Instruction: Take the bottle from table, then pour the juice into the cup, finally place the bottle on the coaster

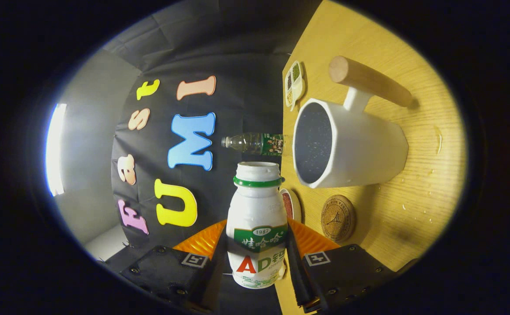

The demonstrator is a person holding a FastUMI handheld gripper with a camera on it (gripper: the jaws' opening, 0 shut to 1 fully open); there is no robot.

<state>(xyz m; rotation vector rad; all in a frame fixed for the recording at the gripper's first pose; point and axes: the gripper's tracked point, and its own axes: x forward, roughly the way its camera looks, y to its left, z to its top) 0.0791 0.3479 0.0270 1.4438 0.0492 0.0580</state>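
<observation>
The gripper (257, 262) clamps the small white plastic bottle with a green neck ring (257, 218) between both fingers, its long axis running straight ahead, open mouth forward. The white ceramic cup with a wooden handle (360, 148) lies just ahead — its opening beside the bottle's mouth — the round cork coaster (338, 217) nearer.
</observation>
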